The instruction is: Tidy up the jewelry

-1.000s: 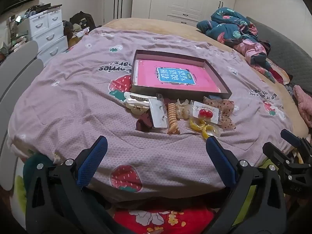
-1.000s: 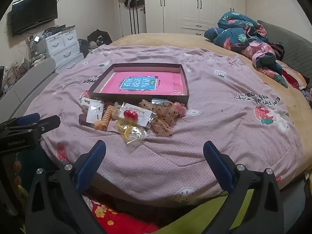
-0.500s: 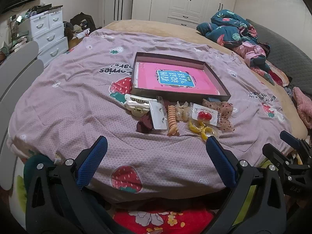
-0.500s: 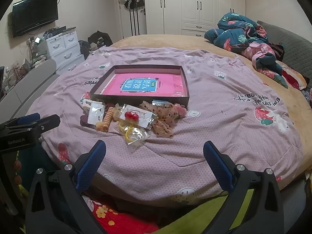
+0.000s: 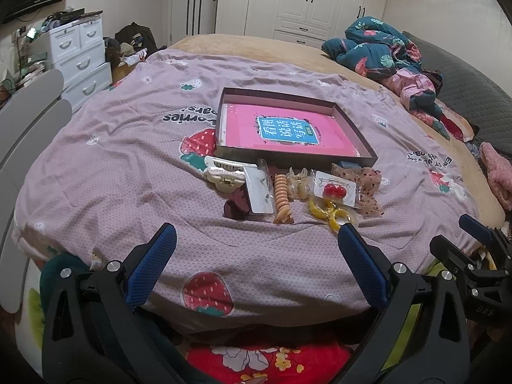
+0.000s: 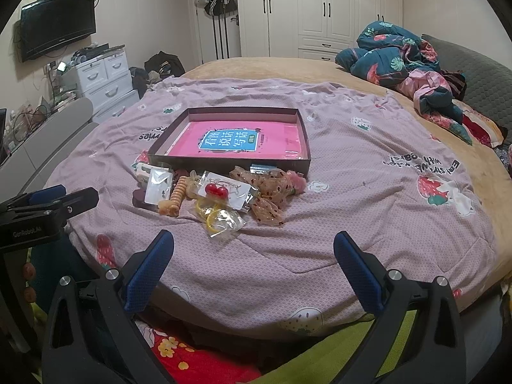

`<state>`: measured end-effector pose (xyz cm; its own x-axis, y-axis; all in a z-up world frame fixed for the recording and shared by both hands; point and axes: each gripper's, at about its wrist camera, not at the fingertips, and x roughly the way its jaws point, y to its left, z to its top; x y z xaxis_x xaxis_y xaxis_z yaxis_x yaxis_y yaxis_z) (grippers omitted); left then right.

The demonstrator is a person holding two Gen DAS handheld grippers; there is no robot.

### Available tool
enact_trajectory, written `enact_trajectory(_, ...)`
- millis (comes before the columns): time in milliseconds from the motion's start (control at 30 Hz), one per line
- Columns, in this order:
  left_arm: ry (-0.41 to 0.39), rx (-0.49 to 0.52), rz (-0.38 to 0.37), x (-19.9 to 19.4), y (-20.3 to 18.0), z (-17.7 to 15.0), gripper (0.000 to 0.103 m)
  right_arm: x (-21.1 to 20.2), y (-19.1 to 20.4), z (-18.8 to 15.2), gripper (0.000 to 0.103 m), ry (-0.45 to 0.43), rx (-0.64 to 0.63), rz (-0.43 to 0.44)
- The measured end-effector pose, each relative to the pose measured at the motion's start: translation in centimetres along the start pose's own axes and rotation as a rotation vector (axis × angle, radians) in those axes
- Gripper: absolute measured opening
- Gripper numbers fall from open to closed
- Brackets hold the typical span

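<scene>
While both claws hang past the near edge of the bed (image 5: 105, 160), neither touches anything: the left claw (image 5: 256, 243) is released, its blue-padded fingers (image 5: 150, 265) spread wide over the near hem of the quilt (image 5: 128, 198), and the right claw (image 6: 252, 249) is likewise released and empty. The jewelry lies in a loose row on the quilt, just in front of the near wall of a shallow dark box (image 5: 294, 156) set near the middle of the bed. A pink book (image 5: 284, 131) lies flat inside the box. From the left end of the row: a white hair claw clip (image 5: 220, 172), a dark maroon clip (image 5: 236, 204) partly under a clear packet on a white card (image 5: 259, 188), an orange spiral hair tie (image 5: 281, 201), a pale translucent clip (image 5: 297, 182), a card bearing red cherry ornaments (image 5: 334, 188), yellow rings (image 5: 332, 214) in a clear bag, and a dotted sheer bow (image 5: 368, 185). In the right wrist view the same row shows a pink fluffy piece (image 6: 297, 182) at its right end, touching the bow. A heap of blue and pink bedding (image 6: 406, 64) sits at the far right corner of the bed.
</scene>
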<state>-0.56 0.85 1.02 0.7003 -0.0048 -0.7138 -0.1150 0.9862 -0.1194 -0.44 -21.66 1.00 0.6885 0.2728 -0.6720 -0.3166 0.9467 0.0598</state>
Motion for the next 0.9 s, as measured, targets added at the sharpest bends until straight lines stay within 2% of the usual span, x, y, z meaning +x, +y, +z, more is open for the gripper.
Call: enact_trajectory(900,0.0,0.007,-0.003,-0.31,-0.27,0.1,0.095,-0.35,-0.15,0.1,0.099,-0.001,0.008,0.002)
